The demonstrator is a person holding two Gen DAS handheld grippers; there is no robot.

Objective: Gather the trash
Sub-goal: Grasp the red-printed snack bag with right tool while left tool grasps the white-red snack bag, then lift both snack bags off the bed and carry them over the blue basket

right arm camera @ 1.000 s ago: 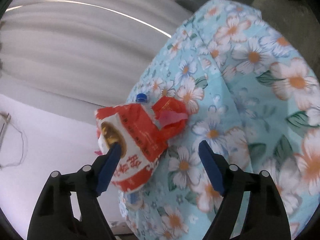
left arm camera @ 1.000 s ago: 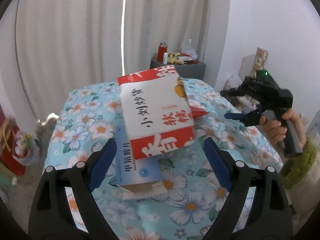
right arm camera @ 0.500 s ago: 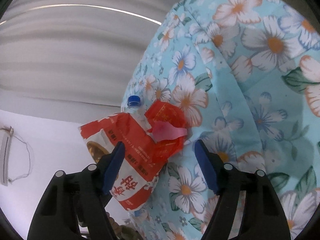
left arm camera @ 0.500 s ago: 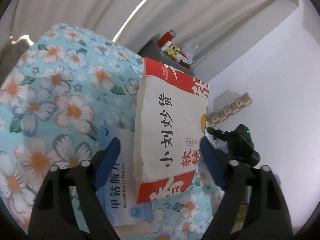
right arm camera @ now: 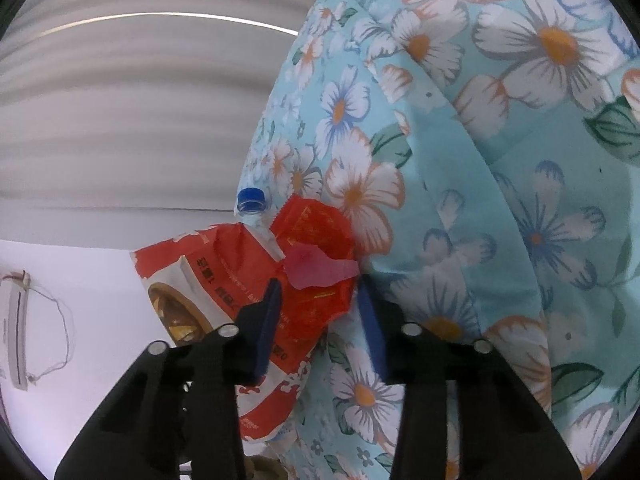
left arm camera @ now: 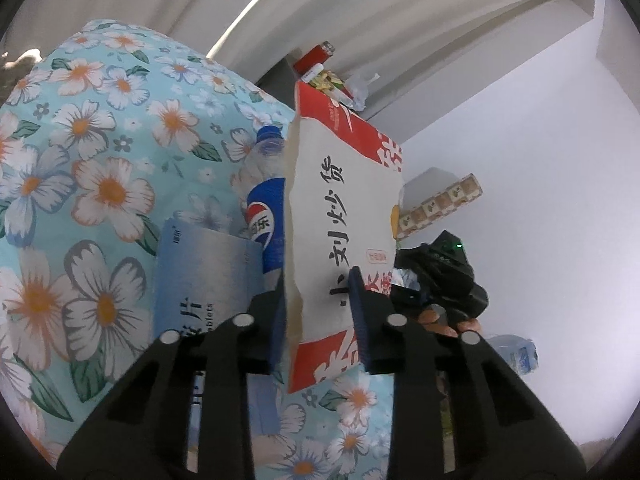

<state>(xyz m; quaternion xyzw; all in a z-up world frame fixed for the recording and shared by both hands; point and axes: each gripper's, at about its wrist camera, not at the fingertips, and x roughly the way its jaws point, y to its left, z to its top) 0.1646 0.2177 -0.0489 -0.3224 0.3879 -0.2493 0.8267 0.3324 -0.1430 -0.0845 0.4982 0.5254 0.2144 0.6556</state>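
- Nearest, the left gripper [left arm camera: 320,312] has just been closing; its blue pads now sit against both faces of the white-and-red snack bag [left arm camera: 340,216], clamped near the bottom edge so the bag can lift as one flat sheet.
- Likewise the right gripper [right arm camera: 318,320] has just been closing on the crumpled red wrapper [right arm camera: 316,256]; the pads flank it closely and seem to pinch it, though firm contact on the far side I cannot tell.
- Beside the bag, a blue medicine box [left arm camera: 200,276] lies flat on the floral tablecloth [left arm camera: 100,140], not yet collected.
- Behind it, a cola bottle [left arm camera: 264,200] lies partly under the bag, probably next.
- Farthest, a side table [left arm camera: 288,72] holds clutter by the curtain [left arm camera: 360,8].
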